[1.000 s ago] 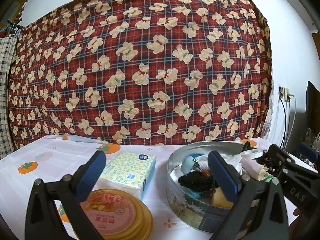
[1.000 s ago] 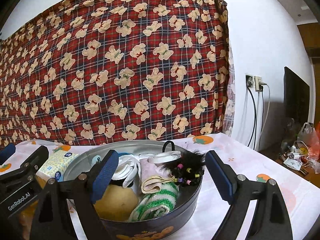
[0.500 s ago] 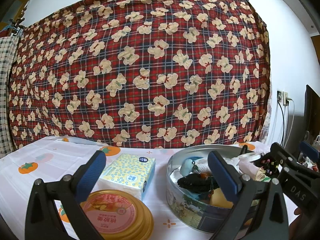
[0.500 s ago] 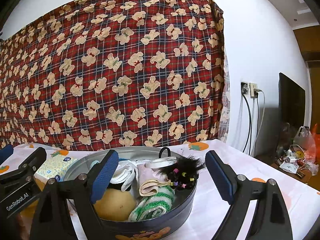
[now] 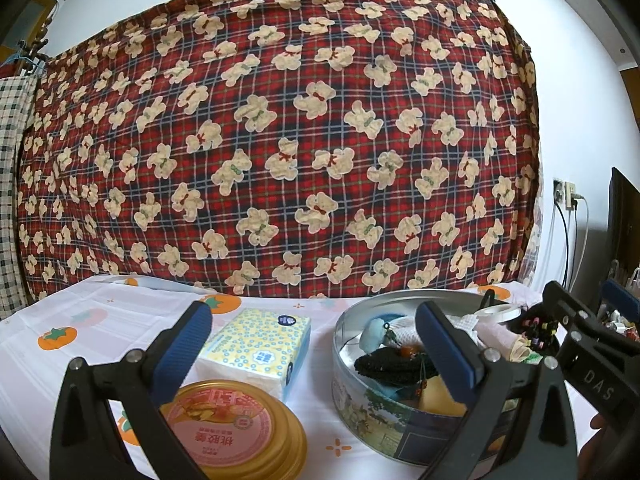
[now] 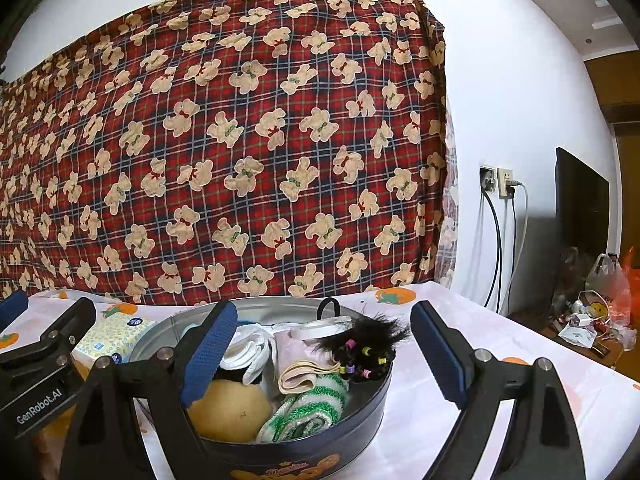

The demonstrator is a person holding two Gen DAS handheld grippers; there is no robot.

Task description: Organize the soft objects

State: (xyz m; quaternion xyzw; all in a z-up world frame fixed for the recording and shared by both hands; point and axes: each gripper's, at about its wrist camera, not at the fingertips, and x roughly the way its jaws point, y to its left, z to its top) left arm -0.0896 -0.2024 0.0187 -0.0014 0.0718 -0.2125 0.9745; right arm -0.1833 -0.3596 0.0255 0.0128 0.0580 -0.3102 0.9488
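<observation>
A round metal tin sits on the table, filled with soft items: a yellow plush ball, a green-and-white cloth, a folded pink cloth, a black fuzzy hair tie with coloured beads, white socks, a white tape roll. In the left wrist view a dark knitted piece and a blue plush lie inside. My right gripper is open, hovering over the tin's near side. My left gripper is open, empty, left of the tin.
A yellow tissue pack lies left of the tin, with the tin's gold lid in front of it. A red plaid bear-print sheet hangs behind the table. Wall sockets with cables and floor clutter are at right.
Both views have tilted up slightly, so the tin and table sit lower in frame. Neither gripper has opened or closed, and nothing in the tin has moved.
</observation>
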